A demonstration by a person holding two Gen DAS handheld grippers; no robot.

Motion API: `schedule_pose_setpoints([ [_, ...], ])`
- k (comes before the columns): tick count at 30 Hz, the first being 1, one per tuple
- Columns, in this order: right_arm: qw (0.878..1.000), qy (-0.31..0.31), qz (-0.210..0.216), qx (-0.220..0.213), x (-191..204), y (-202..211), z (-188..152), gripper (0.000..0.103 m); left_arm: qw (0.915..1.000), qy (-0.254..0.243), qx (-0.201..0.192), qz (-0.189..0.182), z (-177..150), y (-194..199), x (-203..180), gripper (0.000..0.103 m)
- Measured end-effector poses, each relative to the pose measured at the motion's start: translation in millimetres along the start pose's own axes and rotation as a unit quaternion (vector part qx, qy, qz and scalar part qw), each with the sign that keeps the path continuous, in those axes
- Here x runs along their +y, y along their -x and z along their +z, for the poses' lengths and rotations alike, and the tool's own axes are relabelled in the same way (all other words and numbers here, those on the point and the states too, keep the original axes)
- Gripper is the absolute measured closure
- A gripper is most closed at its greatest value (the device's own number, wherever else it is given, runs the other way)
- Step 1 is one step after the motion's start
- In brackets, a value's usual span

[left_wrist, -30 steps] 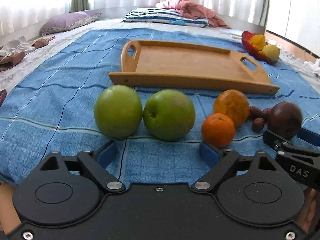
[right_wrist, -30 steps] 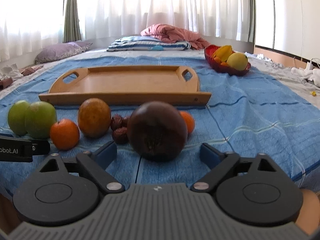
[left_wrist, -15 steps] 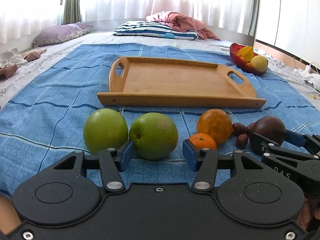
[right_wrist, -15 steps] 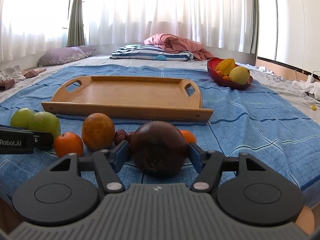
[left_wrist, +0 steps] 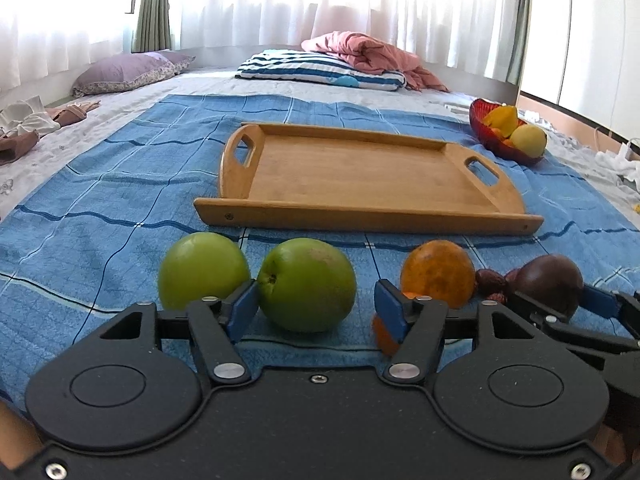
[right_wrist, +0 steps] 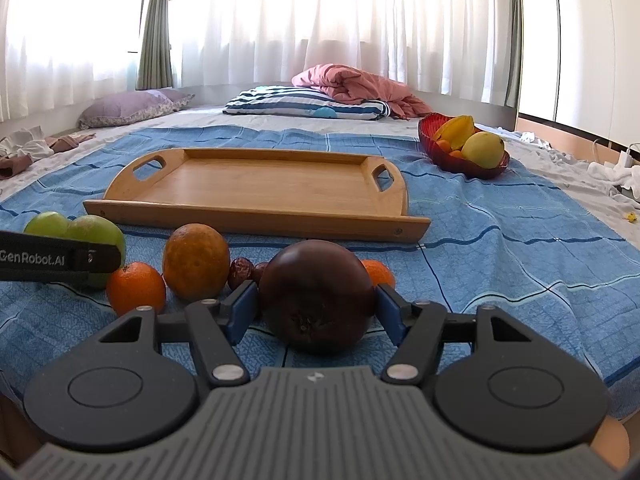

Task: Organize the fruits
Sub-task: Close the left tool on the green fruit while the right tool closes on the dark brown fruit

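On the blue blanket lies a row of fruit: two green apples [left_wrist: 202, 270] [left_wrist: 306, 284], a large orange [left_wrist: 434, 272], a small tangerine [left_wrist: 382, 338] half hidden behind a finger, brown dates [left_wrist: 490, 280] and a dark purple fruit [right_wrist: 316, 296]. My left gripper [left_wrist: 316, 296] straddles the right-hand apple. Its jaws are opening: the left pad is at the apple's skin and the right pad stands clear of it. My right gripper [right_wrist: 316, 300] is shut on the dark purple fruit, which rests on the blanket. A second tangerine [right_wrist: 380, 272] peeks out behind that fruit.
An empty wooden tray [left_wrist: 360, 220] with two handles lies just beyond the fruit row. A red bowl [right_wrist: 448, 160] with yellow fruit sits at the back right. Pillows and a pink quilt lie at the far end, loose clothes at both sides.
Both grippers narrowed from wide open. The right one closed onto the dark purple fruit. The left one closed in around the right-hand apple, then widened a little.
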State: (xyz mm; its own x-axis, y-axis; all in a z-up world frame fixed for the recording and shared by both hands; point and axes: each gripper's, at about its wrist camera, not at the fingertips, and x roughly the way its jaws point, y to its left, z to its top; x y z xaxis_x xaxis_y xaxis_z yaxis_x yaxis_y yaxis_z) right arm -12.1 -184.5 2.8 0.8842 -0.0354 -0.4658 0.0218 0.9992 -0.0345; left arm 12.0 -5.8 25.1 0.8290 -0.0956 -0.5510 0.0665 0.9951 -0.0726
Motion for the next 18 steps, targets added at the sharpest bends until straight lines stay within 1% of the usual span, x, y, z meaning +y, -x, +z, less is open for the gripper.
schedule_pose_setpoints([
  [6,1.000,-0.001,0.000,0.001,-0.3,-2.4,-1.8,0.034,0.9998,-0.013,-0.009,0.012,-2.4,-5.1,-4.1,0.041],
  [11,1.000,-0.001,0.000,0.001,-0.2,-2.4,-1.9,0.034,0.9994,-0.023,-0.014,0.022,-3.8,-6.1,-5.8,0.046],
  [18,1.000,-0.001,0.000,0.007,-0.6,-5.1,-2.8,0.034,0.9994,-0.016,-0.018,0.025,-3.7,-7.4,-4.1,0.047],
])
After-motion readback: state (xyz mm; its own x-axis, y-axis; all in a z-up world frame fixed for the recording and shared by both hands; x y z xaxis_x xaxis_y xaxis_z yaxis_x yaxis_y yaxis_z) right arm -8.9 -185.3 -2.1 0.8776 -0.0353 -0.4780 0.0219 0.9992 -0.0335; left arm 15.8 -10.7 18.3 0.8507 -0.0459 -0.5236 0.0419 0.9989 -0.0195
